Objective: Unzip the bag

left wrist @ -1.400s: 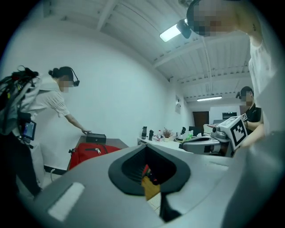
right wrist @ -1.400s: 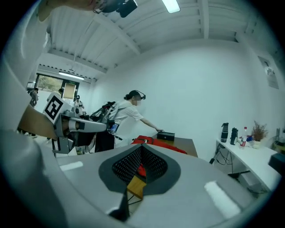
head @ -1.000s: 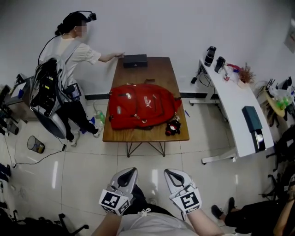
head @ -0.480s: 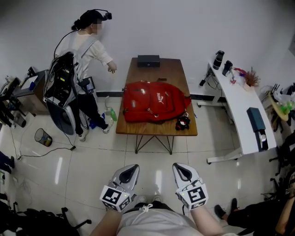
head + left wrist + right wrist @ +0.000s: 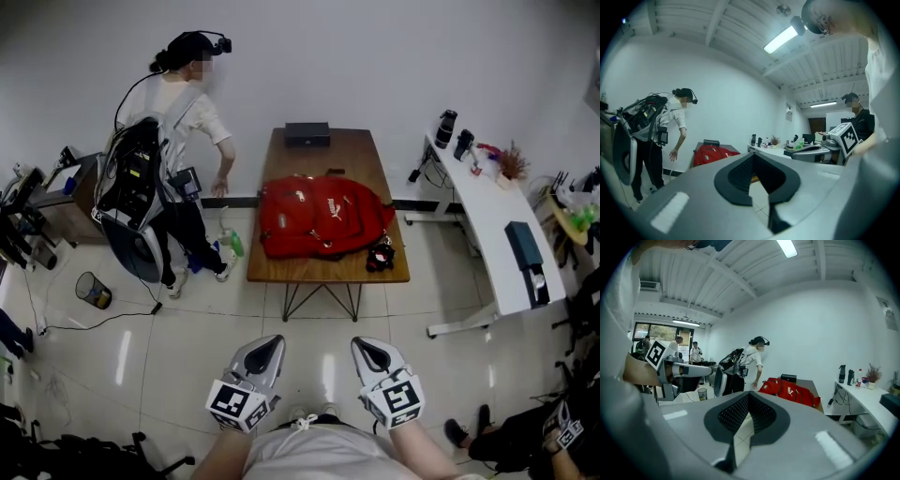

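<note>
Head view, with both gripper views. We stand on the tiled floor, well apart from the wooden tabletop (image 5: 325,155) that carries the task's thing. The red bag (image 5: 322,217) lies flat across the middle of that tabletop. A black box (image 5: 307,133) sits at the far end, and a small dark object (image 5: 380,258) rests just beside the bag's near right corner.

The left gripper (image 5: 266,349) and the right gripper (image 5: 371,351) are both held low and close to the body, pointing towards the tabletop. In each gripper view the jaws stand together with nothing between them, and only floor shows through the notch of the pads. Neither gripper touches the bag or anything else.

A second person (image 5: 173,112), wearing a backpack rig, stands at the tabletop's left side, one arm hanging beside its edge and clear of the bag. A white desk (image 5: 480,211) with bottles stands to the right.

We judge the task as not yet begun. The bag looks closed, though its zipper and pull are too small at this range to make out, so we cannot say where the pull lies. Everything remains to be done: walking up to the tabletop, finding the pull, steadying the bag with one gripper, and drawing the zip along its track with the other.
</note>
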Available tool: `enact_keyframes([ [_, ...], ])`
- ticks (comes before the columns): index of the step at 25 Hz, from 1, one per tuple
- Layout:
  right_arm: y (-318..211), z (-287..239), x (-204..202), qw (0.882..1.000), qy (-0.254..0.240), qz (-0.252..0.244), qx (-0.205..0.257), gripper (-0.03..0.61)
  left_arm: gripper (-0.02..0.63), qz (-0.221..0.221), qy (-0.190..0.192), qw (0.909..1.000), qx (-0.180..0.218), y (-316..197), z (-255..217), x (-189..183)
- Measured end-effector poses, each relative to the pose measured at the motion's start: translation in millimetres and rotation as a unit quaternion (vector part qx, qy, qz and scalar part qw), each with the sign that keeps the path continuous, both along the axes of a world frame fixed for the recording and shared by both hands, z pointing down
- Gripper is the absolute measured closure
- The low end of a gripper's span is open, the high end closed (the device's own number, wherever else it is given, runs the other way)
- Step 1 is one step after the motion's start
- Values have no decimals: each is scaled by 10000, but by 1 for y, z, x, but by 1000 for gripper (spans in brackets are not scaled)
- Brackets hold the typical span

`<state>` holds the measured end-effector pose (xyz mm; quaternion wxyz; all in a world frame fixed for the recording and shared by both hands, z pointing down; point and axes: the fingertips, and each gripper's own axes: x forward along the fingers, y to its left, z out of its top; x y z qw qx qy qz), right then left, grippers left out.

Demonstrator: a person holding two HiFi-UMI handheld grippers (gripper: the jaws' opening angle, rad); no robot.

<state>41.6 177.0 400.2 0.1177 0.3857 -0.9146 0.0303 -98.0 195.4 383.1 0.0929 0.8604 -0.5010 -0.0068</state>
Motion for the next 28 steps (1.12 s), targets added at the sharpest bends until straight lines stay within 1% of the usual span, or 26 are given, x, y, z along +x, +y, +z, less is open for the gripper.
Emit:
enact_keyframes([
  [8,-10,-9,-2,10000,6,56,-2,571,607,-12,74,10000,10,-5,-1,0],
  [13,-17,-16,-6,9999,-32,-1,131,571,607,-31,96,9999,49,-13,-6,-4],
  [17,-21,-13,-6,9998,-10,-74,195,571,607,-16,79,10000,-28,-17,-2,-4],
  [23,-26,-14,-2,10000,6,-12,86,571,607,51,22,9999,-115,-21,2,2],
  [28,-28,-9,-1,9999,3,-110,70,571,607,17,38,9999,-148,-25,5,4],
])
